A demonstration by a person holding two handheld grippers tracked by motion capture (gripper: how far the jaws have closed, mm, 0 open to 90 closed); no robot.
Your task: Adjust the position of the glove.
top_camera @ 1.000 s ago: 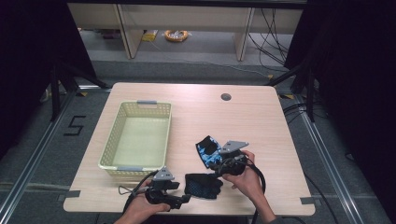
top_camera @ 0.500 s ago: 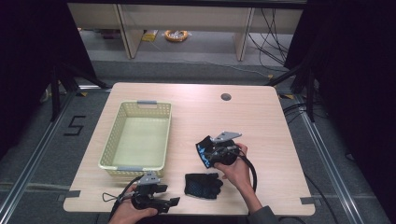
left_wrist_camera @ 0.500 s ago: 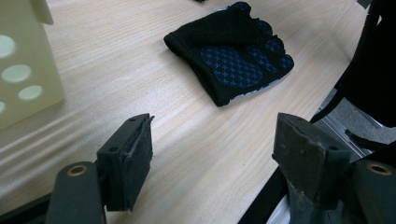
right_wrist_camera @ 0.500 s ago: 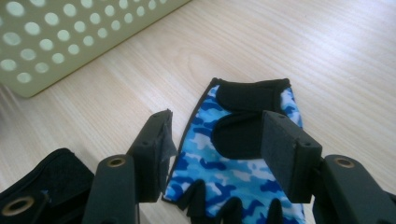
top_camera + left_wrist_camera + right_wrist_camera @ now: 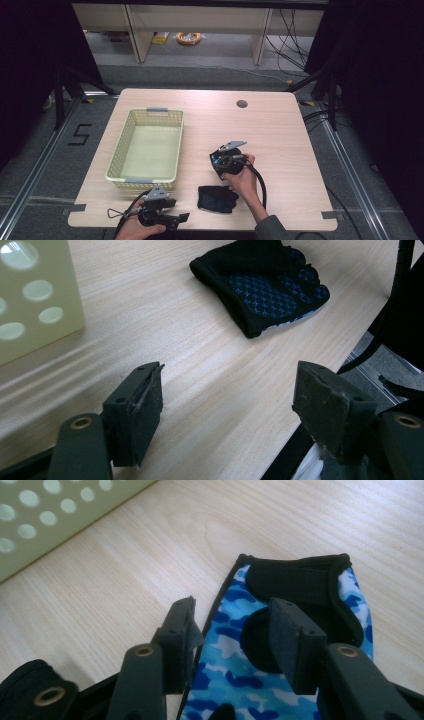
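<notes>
A blue camouflage glove (image 5: 235, 587) with black trim lies flat on the wooden table (image 5: 280, 125), right of the basket. My right gripper (image 5: 235, 630) (image 5: 220, 160) points down over it; its jaws have just been closing and straddle the glove's left edge, with a gap still showing at each pad. A black glove (image 5: 217, 198) (image 5: 265, 290) with a blue-dotted palm lies near the front edge. My left gripper (image 5: 182, 218) (image 5: 230, 405) hovers low at the front edge, left of the black glove, open with only bare wood between its jaws.
A pale green perforated basket (image 5: 145, 179) (image 5: 35, 300) (image 5: 60, 510) stands on the left half of the table, close beside both grippers. A round cable hole (image 5: 242, 104) sits at the back. The right gripper's cable (image 5: 260, 180) loops past the black glove.
My left gripper has drawn back leftward from the black glove toward the front edge. My right gripper has shifted left and down onto the blue camouflage glove.
</notes>
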